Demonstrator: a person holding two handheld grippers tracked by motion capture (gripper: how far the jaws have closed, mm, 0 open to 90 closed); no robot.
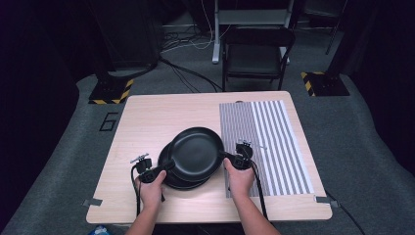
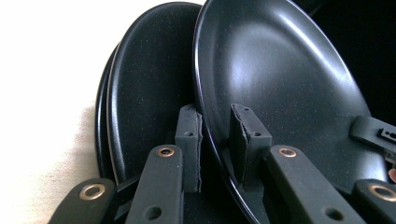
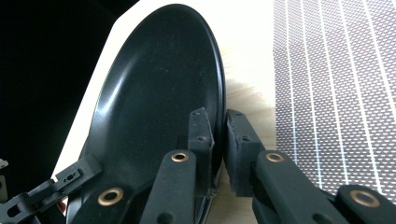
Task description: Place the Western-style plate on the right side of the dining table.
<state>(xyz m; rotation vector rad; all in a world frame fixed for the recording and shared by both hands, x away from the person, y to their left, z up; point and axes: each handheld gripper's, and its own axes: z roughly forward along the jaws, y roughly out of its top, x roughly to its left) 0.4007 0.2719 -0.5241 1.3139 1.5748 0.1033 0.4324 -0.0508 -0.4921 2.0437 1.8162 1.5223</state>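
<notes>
Room: dim, dark surroundings; table (image 1: 147,117) lit from overhead.
Exposure: tabletop blown white in both gripper views.
Glare: soft sheen on top plate (image 2: 280,70).
Focus: nearest jaws slightly soft (high view low-resolution).

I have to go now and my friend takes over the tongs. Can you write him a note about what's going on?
Right tongs: shut on the top plate's right rim.
Left tongs: astride its left rim, pads not clearly pressing.
The top plate is partly over the stack of black plates on the table, shifted toward the striped mat.
Done: top plate taken at both rims.
Left: probably carry it to the mat.
</notes>
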